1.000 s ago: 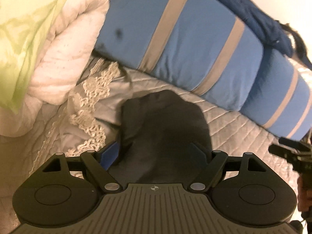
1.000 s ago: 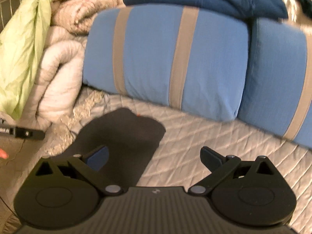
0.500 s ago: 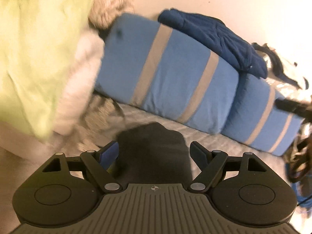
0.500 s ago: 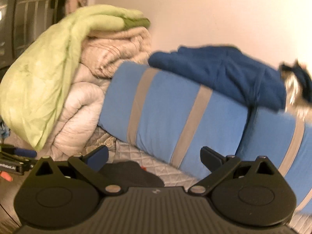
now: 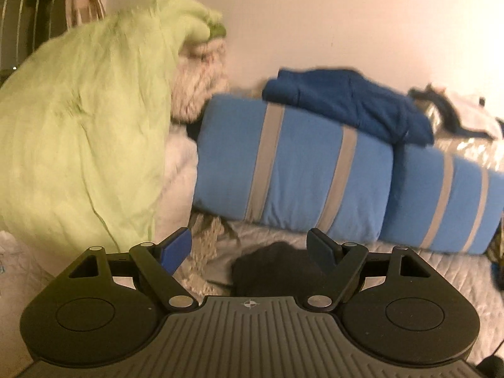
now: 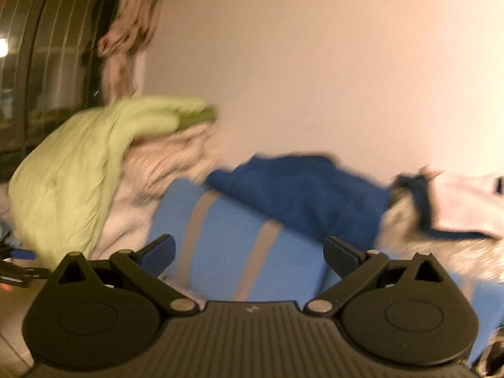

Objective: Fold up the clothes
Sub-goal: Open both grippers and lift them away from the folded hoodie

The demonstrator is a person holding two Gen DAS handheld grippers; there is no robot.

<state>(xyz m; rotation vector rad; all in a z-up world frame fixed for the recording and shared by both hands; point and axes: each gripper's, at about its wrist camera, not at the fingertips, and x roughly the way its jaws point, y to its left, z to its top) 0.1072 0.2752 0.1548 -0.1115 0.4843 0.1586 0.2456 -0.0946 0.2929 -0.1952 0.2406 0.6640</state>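
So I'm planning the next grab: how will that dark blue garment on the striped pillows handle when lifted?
The dark blue garment drapes over the blue striped pillow, so it is probably floppy and will sag from one pinch. It looks thick, perhaps fleece, so likely grippy. It should be light.

1. We see a plain pale wall (image 6: 315,63) behind everything — bare, and warmly lit.
2. At the far left stands a dark window (image 6: 37,47) with thin bars; a small bright light reflects in it.
3. A curtain (image 6: 126,31) hangs tied beside the window.
4. Below lies a bed with a quilted grey cover (image 5: 441,271).
5. Two blue pillows (image 5: 302,170) with grey stripes lean against the wall.
6. Bedding is piled at the left — a light green quilt (image 5: 78,141) over cream blankets (image 6: 163,163).
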